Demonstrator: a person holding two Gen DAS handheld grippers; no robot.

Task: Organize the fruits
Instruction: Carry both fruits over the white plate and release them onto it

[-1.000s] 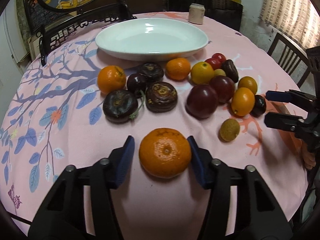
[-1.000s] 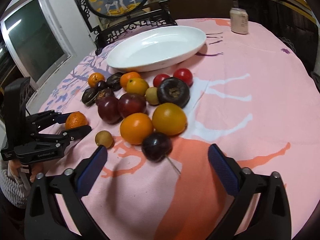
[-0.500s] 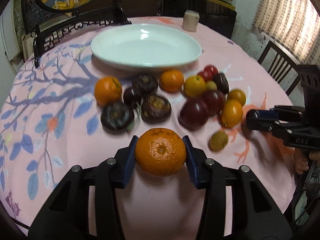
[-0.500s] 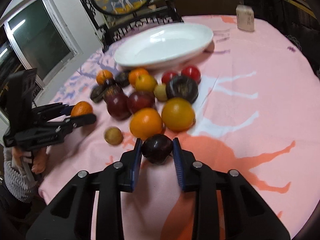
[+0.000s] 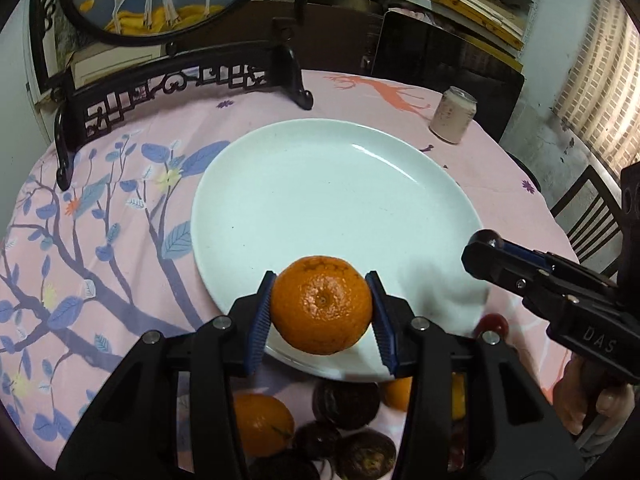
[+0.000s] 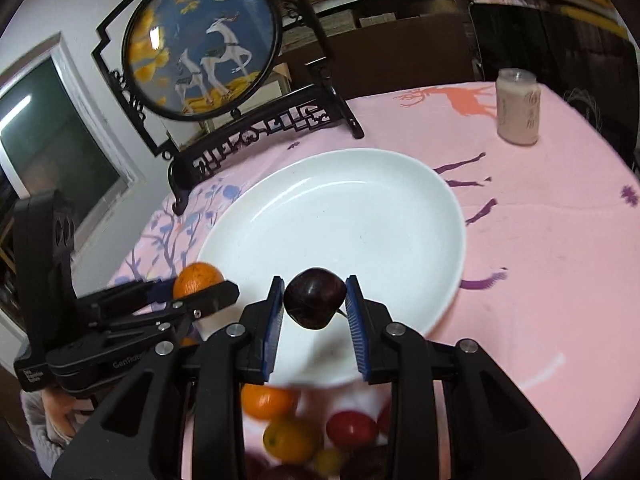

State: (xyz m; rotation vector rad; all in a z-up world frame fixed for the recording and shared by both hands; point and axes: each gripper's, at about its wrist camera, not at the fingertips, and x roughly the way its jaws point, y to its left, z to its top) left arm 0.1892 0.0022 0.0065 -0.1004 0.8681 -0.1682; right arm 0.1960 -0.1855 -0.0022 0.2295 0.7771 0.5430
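A white plate (image 5: 320,184) (image 6: 352,220) lies on the pink cloth. My left gripper (image 5: 321,280) is shut on an orange mandarin (image 5: 322,304), held in the air over the plate's near rim. My right gripper (image 6: 314,285) has a dark plum (image 6: 314,298) between its blue pads, both touching it; its jaws are opening. The plum hangs above the plate's near edge. In the left wrist view the right gripper (image 5: 486,248) comes in from the right. In the right wrist view the left gripper (image 6: 218,294) and its mandarin (image 6: 198,278) sit at the left.
Loose fruit lies on the cloth near the plate's front: an orange (image 5: 260,424), dark fruits (image 5: 346,398), a red tomato (image 6: 350,428). A can (image 5: 452,114) stands at the back right. A framed deer screen (image 6: 200,40) stands behind the plate. A chair (image 5: 588,208) is to the right.
Both grippers rose and travelled from the fruit pile to the plate's near rim. The right gripper closed on the dark plum and lifted it; the left kept hold of the mandarin.
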